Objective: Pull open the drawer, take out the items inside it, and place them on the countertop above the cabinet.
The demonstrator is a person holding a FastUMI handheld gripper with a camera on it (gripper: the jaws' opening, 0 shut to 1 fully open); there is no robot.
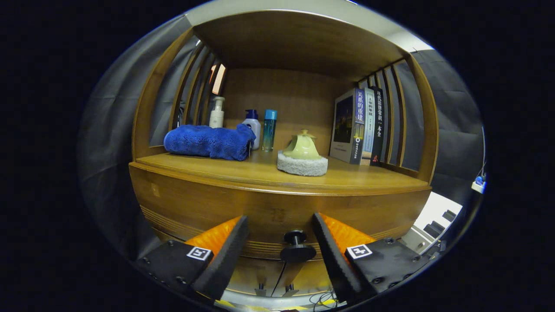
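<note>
The gripper (279, 242) has its two fingers spread wide apart, with nothing held. Between them sits the small round black knob (296, 247) of the brown wooden drawer (269, 212). The knob does not touch either finger. It sits a little closer to the right finger than to the left one. The drawer front is shut, so I cannot see what is inside it.

Just above the drawer, beyond the fingers, is the flat wooden countertop (355, 177) of the cabinet. Things already stand on it. Straight ahead of the fingers is a pale yellow scrubber with a fluffy white pad (302, 158) under it. Off toward the left finger's side lies a folded fuzzy blue towel (209, 141). Behind the towel stands a white pump bottle (217, 112). Next to it are a white bottle with a dark blue cap (253, 125) and a tall clear blue bottle (269, 129). Off toward the right finger's side, a few books (360, 126) stand upright by the wooden slats (392, 117) of the side wall.

Below the knob, a thin black cable (277, 277) hangs down.
</note>
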